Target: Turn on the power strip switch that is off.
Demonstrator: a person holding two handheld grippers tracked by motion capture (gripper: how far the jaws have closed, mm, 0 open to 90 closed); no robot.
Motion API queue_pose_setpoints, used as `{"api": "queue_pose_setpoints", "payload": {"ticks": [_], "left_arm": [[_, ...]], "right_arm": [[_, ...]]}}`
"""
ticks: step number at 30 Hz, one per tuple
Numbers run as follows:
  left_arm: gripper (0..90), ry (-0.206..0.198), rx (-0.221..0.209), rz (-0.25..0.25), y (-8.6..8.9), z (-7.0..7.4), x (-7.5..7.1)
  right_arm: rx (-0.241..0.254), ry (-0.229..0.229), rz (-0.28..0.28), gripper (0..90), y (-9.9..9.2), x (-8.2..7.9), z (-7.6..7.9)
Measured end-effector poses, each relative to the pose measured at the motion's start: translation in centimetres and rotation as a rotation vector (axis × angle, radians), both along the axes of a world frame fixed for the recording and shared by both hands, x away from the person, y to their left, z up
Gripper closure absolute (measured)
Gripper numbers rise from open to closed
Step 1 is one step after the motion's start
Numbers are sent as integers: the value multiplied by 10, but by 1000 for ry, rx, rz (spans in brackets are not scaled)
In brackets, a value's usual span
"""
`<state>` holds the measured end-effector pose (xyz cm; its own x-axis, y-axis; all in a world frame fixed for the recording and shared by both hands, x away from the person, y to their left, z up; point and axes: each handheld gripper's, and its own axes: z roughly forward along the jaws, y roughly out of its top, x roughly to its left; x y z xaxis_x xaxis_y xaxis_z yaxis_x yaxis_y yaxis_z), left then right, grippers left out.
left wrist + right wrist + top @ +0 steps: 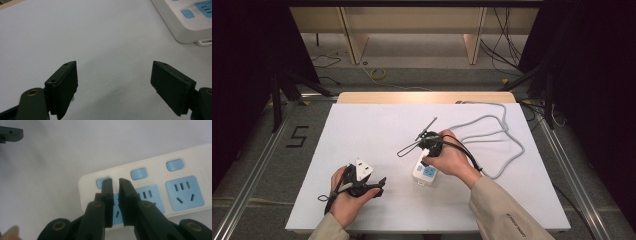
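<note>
Hovering over the near end of the power strip, the right gripper has its jaws nearly together, a thin gap between them and nothing caught in it; the tips sit right at the end switch, one of three blue buttons in a row. Whether they touch it I cannot tell. A small red light glows beside the far right button.

The strip lies on the white table just right of centre, under the person's right hand, with its grey cord looping off to the far right and back toward the far edge. The left gripper rests near the table's near left, well apart from the strip, jaws wide apart and empty over bare table.

The strip looks like a rigid plastic shell, light enough to skid on the smooth tabletop if pushed sideways, so a press on a switch should go straight down. The glossy casing seems slippery for rubber pads; its long side walls would likely give the best hold, across the narrow width. The stiff cord will probably tug and swing the body if it is lifted, so the left gripper could steady the near end.
</note>
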<state>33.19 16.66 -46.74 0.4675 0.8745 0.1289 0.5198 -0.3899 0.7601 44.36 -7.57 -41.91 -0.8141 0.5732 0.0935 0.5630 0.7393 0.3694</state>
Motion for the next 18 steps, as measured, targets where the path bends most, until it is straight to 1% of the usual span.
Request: {"api": "queue_pose_setpoints", "payload": {"ticks": [4,9,11,13,15,18], "left_arm": [[217,2,-2,1,0,0,0],[218,5,0,1,1,-1,0],[217,6,-3,5,1,-1,0],[218,5,-7,9,1,-1,0],[218,7,-1,4,1,-1,0],[218,6,-1,5,1,-1,0]], "right_arm": [[11,-4,-9,810,-7,-2,1],[42,-18,-24,788,-20,-5,4],[54,-28,-27,774,-27,-7,5],[66,-34,-43,762,-35,-10,6],[81,-41,-56,751,-44,-13,6],[92,-54,-72,740,-57,-17,7]]}}
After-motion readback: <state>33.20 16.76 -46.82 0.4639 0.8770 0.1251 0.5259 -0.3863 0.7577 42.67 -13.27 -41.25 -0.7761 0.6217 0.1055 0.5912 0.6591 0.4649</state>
